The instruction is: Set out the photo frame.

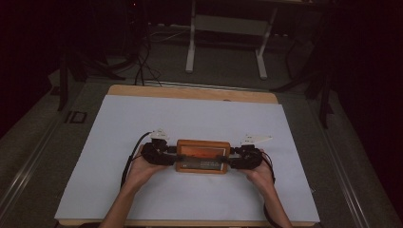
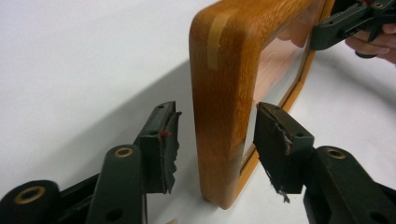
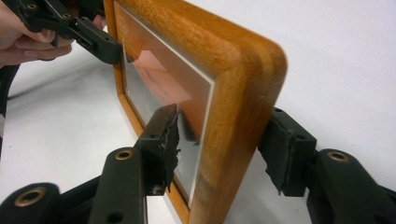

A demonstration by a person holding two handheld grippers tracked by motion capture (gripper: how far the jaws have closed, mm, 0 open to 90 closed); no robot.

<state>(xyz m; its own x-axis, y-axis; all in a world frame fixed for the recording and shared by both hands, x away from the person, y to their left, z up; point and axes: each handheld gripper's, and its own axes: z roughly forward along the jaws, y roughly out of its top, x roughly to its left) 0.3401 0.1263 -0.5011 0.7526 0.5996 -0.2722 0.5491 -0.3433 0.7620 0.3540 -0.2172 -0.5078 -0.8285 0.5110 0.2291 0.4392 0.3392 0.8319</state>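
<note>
item: wooden picture frame (image 1: pixel 203 156), standing on its long edge at counter (image 1: pixel 142 118) centre (glass pane facing the person), braced at 9 o'clock by the left tool (image 2: pixel 215 140), jaws parted astride its end, and at 3 o'clock by the right tool (image 3: pixel 219 144), jaws straddling the wood, likely to keep it upright.

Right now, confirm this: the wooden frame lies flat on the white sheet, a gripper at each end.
Wrong: the wooden frame stands on edge on the white sheet, as the left gripper view shows; left gripper and right gripper flank its ends.

White sheet (image 1: pixel 190 118) covers wooden table (image 1: pixel 190 92), bearing frame (image 1: pixel 203 156).
</note>
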